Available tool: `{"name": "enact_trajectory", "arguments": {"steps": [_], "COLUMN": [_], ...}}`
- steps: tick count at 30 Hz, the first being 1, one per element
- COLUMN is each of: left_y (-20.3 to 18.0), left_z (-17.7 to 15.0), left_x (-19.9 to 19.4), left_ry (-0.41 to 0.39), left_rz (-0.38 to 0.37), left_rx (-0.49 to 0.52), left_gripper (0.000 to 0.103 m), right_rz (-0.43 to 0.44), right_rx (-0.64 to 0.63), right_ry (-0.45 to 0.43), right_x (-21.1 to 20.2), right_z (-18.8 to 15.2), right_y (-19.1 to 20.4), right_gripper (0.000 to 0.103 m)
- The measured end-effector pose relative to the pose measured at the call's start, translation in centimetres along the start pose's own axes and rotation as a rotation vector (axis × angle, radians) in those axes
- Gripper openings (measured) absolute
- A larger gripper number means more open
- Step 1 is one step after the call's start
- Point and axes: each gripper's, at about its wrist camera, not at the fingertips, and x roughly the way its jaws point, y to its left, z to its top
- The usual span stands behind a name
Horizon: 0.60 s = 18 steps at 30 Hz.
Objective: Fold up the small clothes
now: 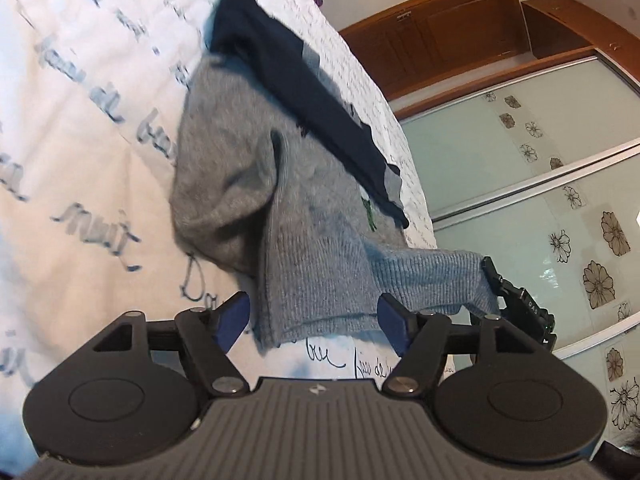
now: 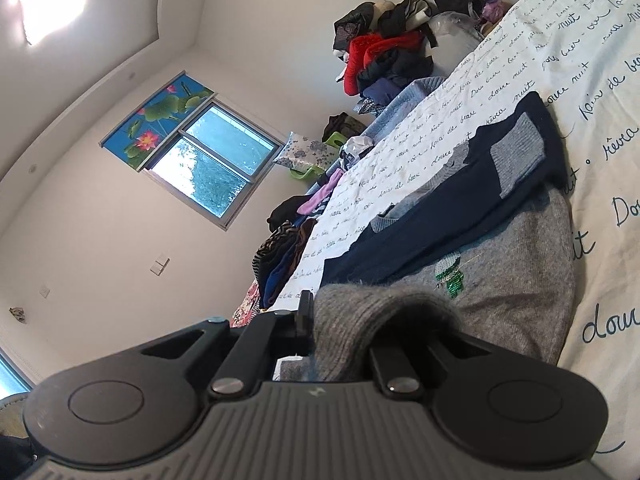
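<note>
A small grey knit sweater (image 1: 280,200) with dark navy sections (image 1: 296,80) lies on the white bedsheet (image 1: 80,128) printed with script. My left gripper (image 1: 314,322) is open, its blue pads (image 1: 232,320) on either side of the sweater's lower hem. My right gripper (image 1: 516,300) shows at the right, holding the end of a grey sleeve (image 1: 432,280) pulled out sideways. In the right wrist view the right gripper (image 2: 360,340) is shut on that grey sleeve cuff (image 2: 372,312), which covers its fingertips. The sweater body (image 2: 520,264) with a green sequin patch (image 2: 450,276) lies beyond.
Piles of other clothes (image 2: 384,52) sit along the far edge of the bed (image 2: 480,92). A window (image 2: 216,164) is in the far wall. Sliding wardrobe doors with flower prints (image 1: 540,184) stand beside the bed.
</note>
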Motion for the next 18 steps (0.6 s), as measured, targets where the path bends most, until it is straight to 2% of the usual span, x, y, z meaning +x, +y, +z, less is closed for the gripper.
{"name": "enact_trajectory", "arguments": {"steps": [1, 3, 4, 5, 8, 11, 14, 18], "left_y": [-0.1, -0.3, -0.4, -0.2, -1.4, -4.1, -6.3, -8.7], "left_z": [0.0, 0.1, 0.2, 0.2, -0.3, 0.0, 1.8, 5.2], "left_x": [0.6, 1.6, 2.1, 2.5, 1.9, -0.3, -2.1, -3.0], "left_ry": [0.0, 0.01, 0.031, 0.05, 0.016, -0.062, -0.148, -0.237], "left_rz": [0.001, -0.01, -0.003, 0.0, -0.007, -0.036, -0.054, -0.039], "left_rx": [0.0, 0.012, 0.008, -0.001, 0.063, 0.144, 0.192, 0.271], "left_gripper": [0.067, 0.045, 0.011, 0.005, 0.004, 0.005, 0.005, 0.005], "right_rz": [-0.001, -0.003, -0.005, -0.007, -0.018, -0.019, -0.006, 0.008], "right_rx": [0.002, 0.005, 0.006, 0.006, 0.001, -0.001, -0.011, -0.045], "right_ry": [0.0, 0.0, 0.0, 0.001, 0.002, -0.006, -0.023, -0.055], "right_x": [-0.1, -0.1, -0.2, -0.2, -0.4, -0.8, -1.0, -0.5], "right_z": [0.0, -0.1, -0.1, -0.1, -0.2, 0.0, 0.6, 2.2], "right_y": [0.0, -0.1, 0.0, 0.1, 0.1, 0.2, 0.5, 1.3], "right_gripper": [0.005, 0.005, 0.006, 0.006, 0.006, 0.006, 0.006, 0.006]}}
